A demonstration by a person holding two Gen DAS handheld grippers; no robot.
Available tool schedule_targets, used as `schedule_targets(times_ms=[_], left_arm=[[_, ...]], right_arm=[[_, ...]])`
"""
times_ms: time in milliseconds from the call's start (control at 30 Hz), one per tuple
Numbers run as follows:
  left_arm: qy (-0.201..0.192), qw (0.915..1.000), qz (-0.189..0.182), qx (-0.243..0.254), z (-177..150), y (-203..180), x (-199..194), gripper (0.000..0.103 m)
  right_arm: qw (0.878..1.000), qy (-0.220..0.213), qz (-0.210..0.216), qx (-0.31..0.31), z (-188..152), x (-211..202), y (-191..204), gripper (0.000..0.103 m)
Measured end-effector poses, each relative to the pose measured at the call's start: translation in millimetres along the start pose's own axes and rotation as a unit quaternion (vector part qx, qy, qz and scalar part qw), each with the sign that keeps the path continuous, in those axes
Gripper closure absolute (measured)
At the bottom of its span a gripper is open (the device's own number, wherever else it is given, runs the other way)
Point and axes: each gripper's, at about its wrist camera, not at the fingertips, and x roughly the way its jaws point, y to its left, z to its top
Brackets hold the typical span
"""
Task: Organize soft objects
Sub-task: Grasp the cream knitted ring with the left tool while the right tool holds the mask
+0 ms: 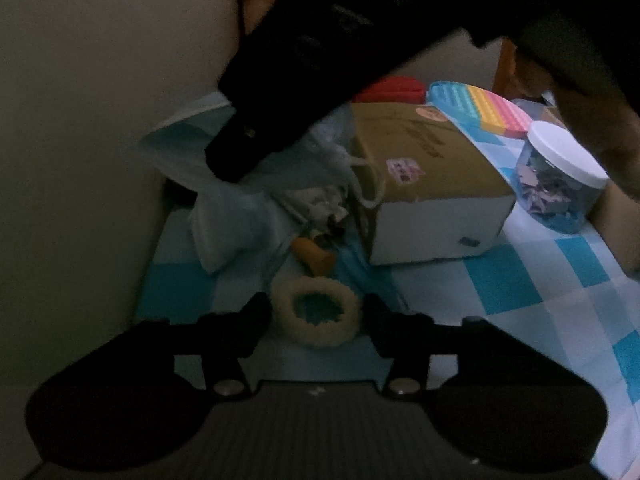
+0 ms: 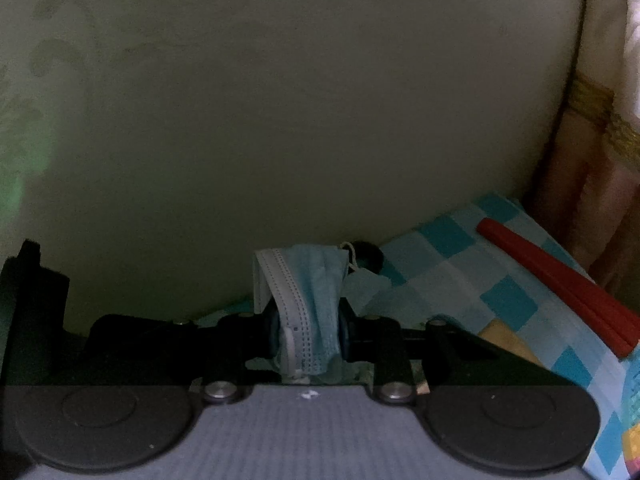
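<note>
In the left wrist view my left gripper (image 1: 316, 314) has its fingers on both sides of a cream fluffy scrunchie (image 1: 316, 312) that lies on the blue checked cloth (image 1: 520, 280); the jaws are not closed on it. Beyond it lies a pile of light blue face masks (image 1: 224, 216) with white ear loops. The dark right gripper body (image 1: 320, 60) reaches over that pile. In the right wrist view my right gripper (image 2: 307, 330) is shut on a folded light blue face mask (image 2: 308, 300), held near the pale wall.
A cardboard box (image 1: 424, 184) lies behind the scrunchie. A rainbow pop-it toy (image 1: 480, 108) and a red item (image 1: 392, 90) rest on or behind it. A clear jar with white lid (image 1: 560, 176) stands at right. An orange object (image 1: 316, 260) lies by the masks. A wall (image 1: 100, 120) bounds the left.
</note>
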Motion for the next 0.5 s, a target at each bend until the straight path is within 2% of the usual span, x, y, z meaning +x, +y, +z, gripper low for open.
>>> schedule_targets(times_ms=[33,133,500], left_arm=[[0.000,1.0000,0.002,-0.001,2.1,0.4,1.2,0.061],[0.002,1.0000,0.004,0.001,5.3,0.8,3.4,0.068],[0.023,0.9997,0.003,-0.002,1.5,-2.0,-16.5,0.068]], right_arm=[[1.000,0.001,0.001,0.003,-0.9,0.4,-0.6,0.072],[1.000,0.001,-0.002,0.010,-4.0,-0.3,-3.3,0.072],[0.999,0.016,-0.020,0.035,-26.0,-17.0,1.0,0.072]])
